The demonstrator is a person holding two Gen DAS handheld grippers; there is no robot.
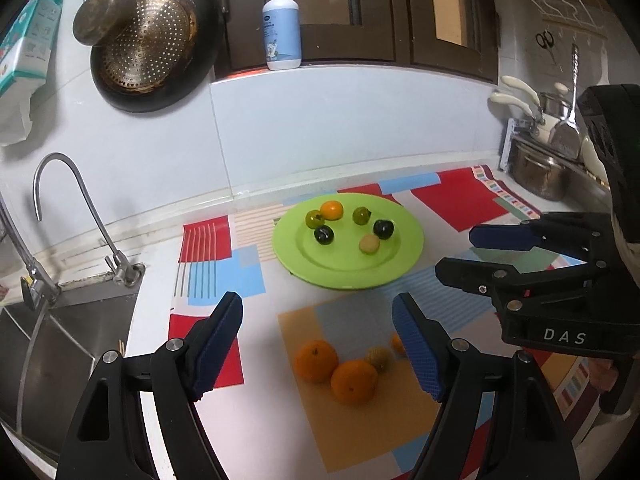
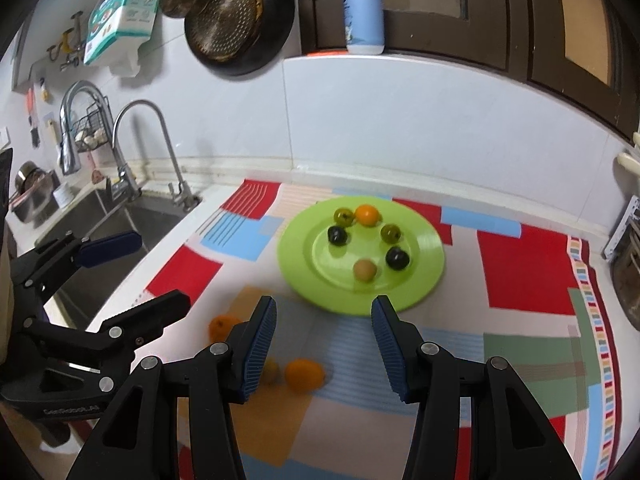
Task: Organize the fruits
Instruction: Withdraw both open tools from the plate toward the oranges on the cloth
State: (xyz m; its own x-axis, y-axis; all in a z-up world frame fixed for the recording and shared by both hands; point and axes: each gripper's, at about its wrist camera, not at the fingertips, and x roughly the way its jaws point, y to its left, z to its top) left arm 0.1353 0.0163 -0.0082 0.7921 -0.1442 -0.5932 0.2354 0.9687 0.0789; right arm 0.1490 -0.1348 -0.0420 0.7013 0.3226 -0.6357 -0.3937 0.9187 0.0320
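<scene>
A green plate (image 1: 404, 254) (image 2: 428, 276) on the patterned mat holds several small fruits: an orange one (image 1: 332, 210), two green, two dark and a pale one (image 2: 364, 270). On the mat in front of it lie two oranges (image 1: 315, 360) (image 1: 353, 380), a small yellowish fruit (image 1: 378, 357) and a small orange fruit partly hidden by my left finger. My left gripper (image 1: 318, 350) is open above these loose fruits. My right gripper (image 2: 323, 346) is open and empty, just short of the plate, with an orange (image 2: 304, 374) below it.
A steel sink (image 1: 60, 344) with a curved tap (image 1: 76, 208) lies to the left. A pan and strainer (image 1: 152, 44) hang on the wall. A soap bottle (image 1: 281, 26) stands on the sill. Pots and utensils (image 1: 548, 160) stand at the right.
</scene>
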